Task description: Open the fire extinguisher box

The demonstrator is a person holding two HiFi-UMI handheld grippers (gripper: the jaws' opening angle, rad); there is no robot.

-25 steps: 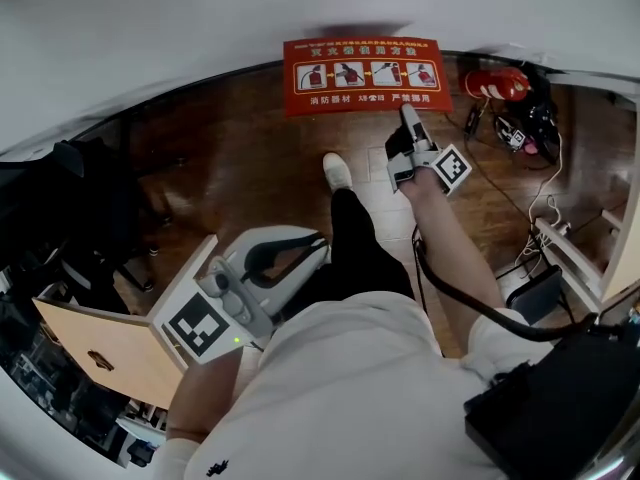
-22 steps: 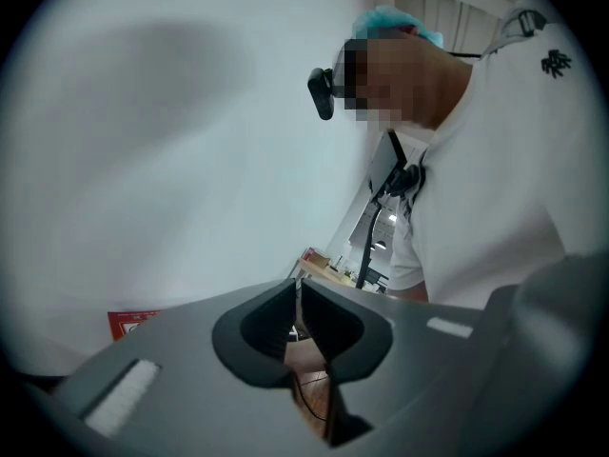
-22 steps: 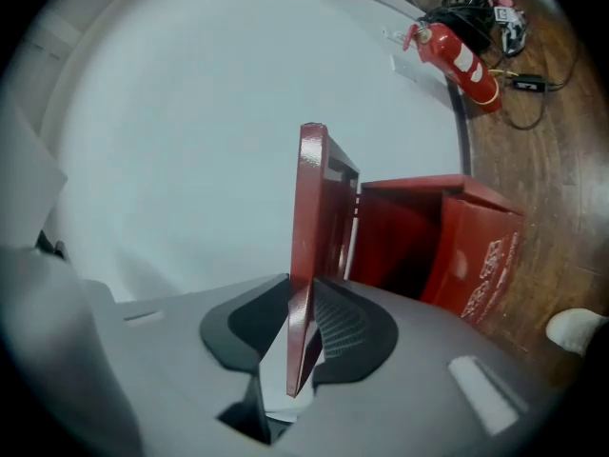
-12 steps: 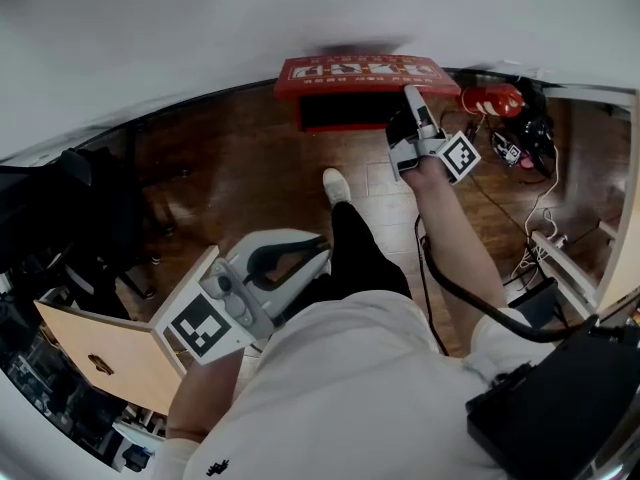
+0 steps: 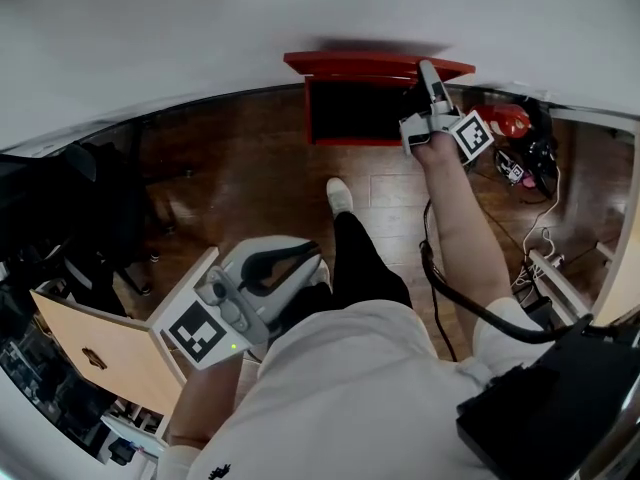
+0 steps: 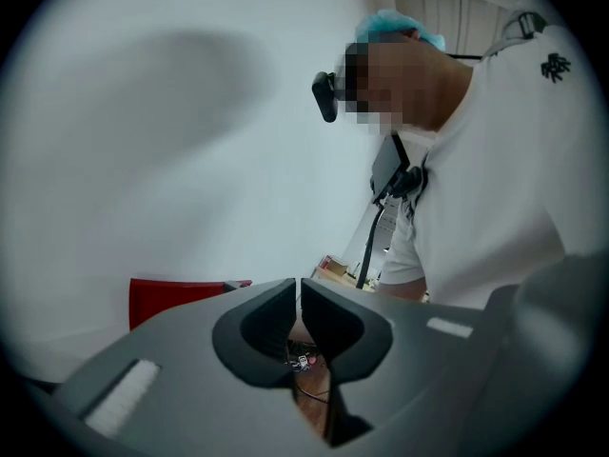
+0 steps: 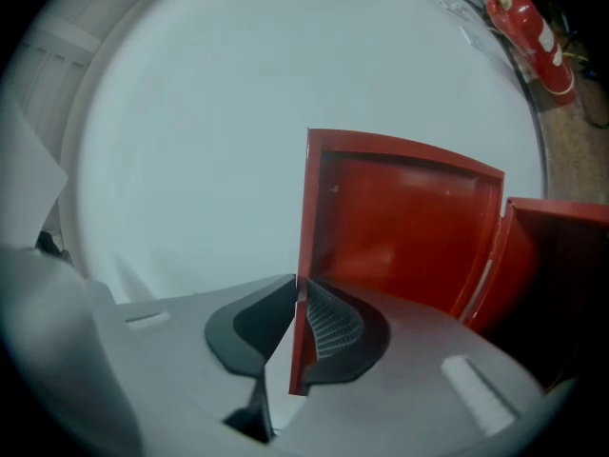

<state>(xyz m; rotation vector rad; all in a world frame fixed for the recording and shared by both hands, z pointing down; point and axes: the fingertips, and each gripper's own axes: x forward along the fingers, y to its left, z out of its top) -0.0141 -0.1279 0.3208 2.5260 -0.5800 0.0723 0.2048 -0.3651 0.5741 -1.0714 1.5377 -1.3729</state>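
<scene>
The red fire extinguisher box (image 5: 355,118) stands on the floor against the white wall, its dark inside showing. Its lid (image 5: 372,64) is swung up. My right gripper (image 5: 430,76) reaches to the lid's right front corner. In the right gripper view the jaws are closing and pinch the thin lid edge (image 7: 301,255) between the pads; the right gripper (image 7: 297,298) is shut on it, with the box body (image 7: 561,265) to the right. My left gripper (image 5: 316,256) hangs by the person's lap, shut and empty (image 6: 297,288). The red box (image 6: 176,298) shows far behind it.
A red fire extinguisher (image 5: 510,118) lies on the wooden floor right of the box, with cables (image 5: 540,198) around it. The person's shoe (image 5: 340,194) is in front of the box. A black case (image 5: 550,408) sits at the lower right, a wooden board (image 5: 90,353) at the left.
The lid, flat with its label up a second ago, has swung upward to the wall. My right gripper rose with it. The left gripper stayed put.
</scene>
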